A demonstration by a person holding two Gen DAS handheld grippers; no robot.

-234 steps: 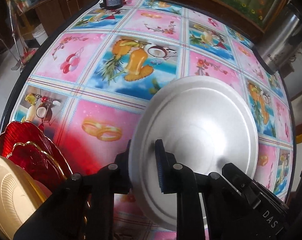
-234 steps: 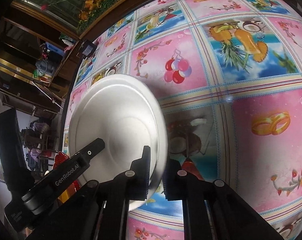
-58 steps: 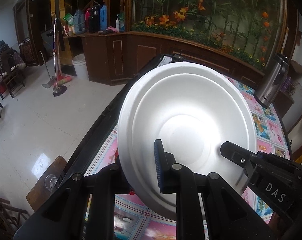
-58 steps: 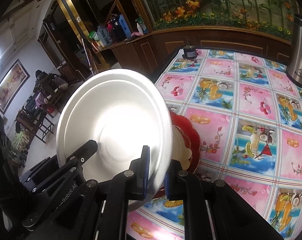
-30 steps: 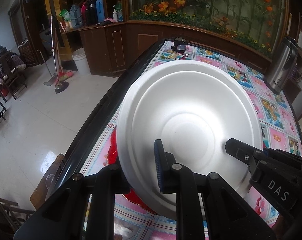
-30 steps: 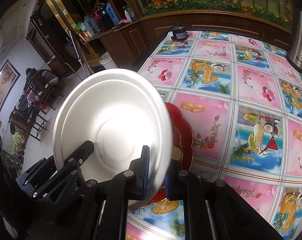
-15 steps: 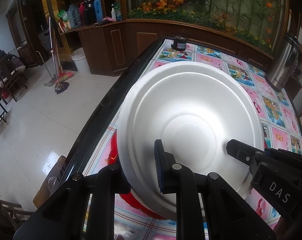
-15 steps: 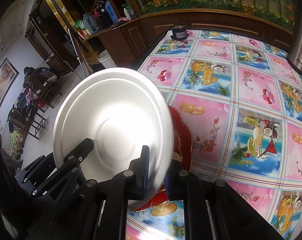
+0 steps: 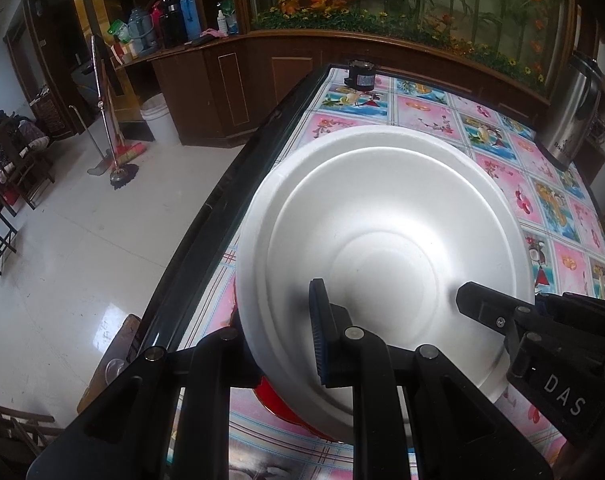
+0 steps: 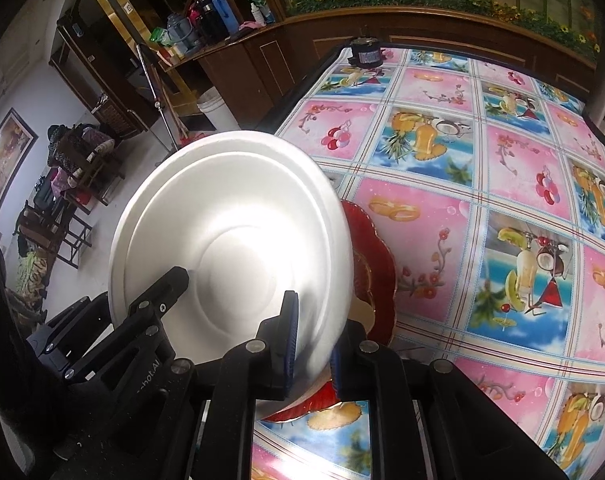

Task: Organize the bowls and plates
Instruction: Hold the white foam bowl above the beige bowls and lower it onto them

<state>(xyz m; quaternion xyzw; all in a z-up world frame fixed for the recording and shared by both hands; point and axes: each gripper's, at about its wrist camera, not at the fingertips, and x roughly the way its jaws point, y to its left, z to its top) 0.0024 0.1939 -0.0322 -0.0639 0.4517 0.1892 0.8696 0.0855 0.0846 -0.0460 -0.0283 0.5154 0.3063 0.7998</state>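
From the left wrist camera, the left gripper (image 9: 286,332) pinched the rim of a white foam plate (image 9: 386,252), one blue-padded finger lying across the plate's upper face and the other tucked beneath its edge. The plate was tilted and raised over the near left edge of a table (image 9: 498,168) covered in a pink and blue picture cloth. A red dish (image 9: 280,408) showed just under the plate's lower rim. The right gripper (image 9: 474,304) reached onto the plate's rim from the right side of the view. A steel flask (image 9: 570,112) stood at the table's far right edge and a small black jar (image 9: 360,74) at its far left corner.

From the right wrist camera, the right gripper (image 10: 312,344) was pressed onto the same white foam plate (image 10: 234,256), its two fingers clamped on either face of the rim. The left gripper (image 10: 174,280) held the opposite rim at the left of the view. The plate hung partly over the red dish (image 10: 376,272), which sat by the table's (image 10: 462,160) left edge with a cream-coloured plate (image 10: 360,308) showing inside it. Whether the foam plate touched the red dish could not be told
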